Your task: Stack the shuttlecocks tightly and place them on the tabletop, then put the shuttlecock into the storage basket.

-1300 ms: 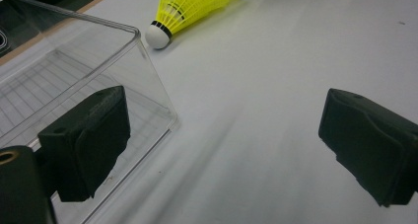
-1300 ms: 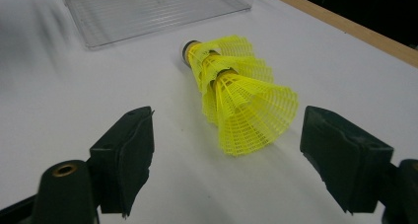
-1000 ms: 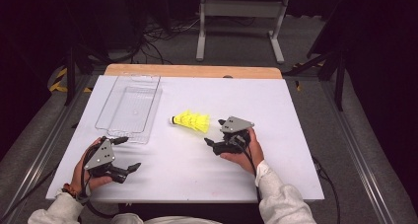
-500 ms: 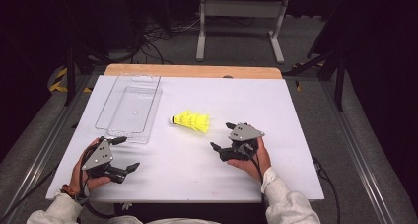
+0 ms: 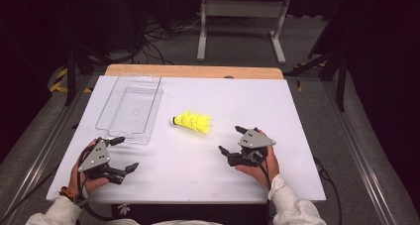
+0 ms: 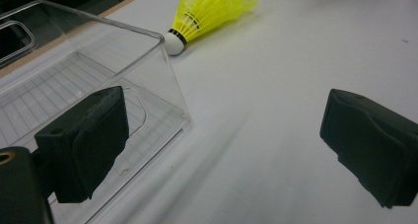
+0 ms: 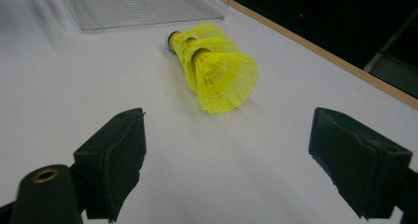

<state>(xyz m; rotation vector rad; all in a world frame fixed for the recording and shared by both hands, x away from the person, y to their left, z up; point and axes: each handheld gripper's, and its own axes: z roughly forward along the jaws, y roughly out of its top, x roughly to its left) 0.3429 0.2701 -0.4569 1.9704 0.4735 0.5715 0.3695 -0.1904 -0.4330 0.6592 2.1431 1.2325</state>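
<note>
Right gripper [image 5: 232, 141], black two-jaw tool with a grey three-cornered top plate: rests low near the front right of the white worktop [image 5: 297, 116], held in the person's right hand [image 5: 260, 165]. Jaws stand wide apart with nothing between them; they have just been opening a little further.

Left gripper [image 5: 124, 153], same make: sits toward the front left corner of the worktop. Jaws wide open, empty; one jaw stands just in front of the container's near corner.

Stack of bright yellow plastic shuttlecocks [image 5: 193, 122] with white cork tips and black bands: lies on its side near the middle of the worktop, ahead of the right gripper and clear of it. Corks point toward the container; flared skirts face the right gripper. The right gripper view shows at least two nested together [image 7: 217, 66].

Clear rectangular plastic container [image 5: 130, 108] with ribbed floor: stands open-topped along the left half of the worktop, reaching toward the back edge, close beside the corks without clearly touching them.

Handling note, judged: the step in hand looks like the right gripper's approach to the shuttlecocks. Best to centre the open jaws about the narrow banded end, not the soft skirt, which would crush or spring away. Close gently; the nested stack may slide apart or roll if pushed from one side.
</note>
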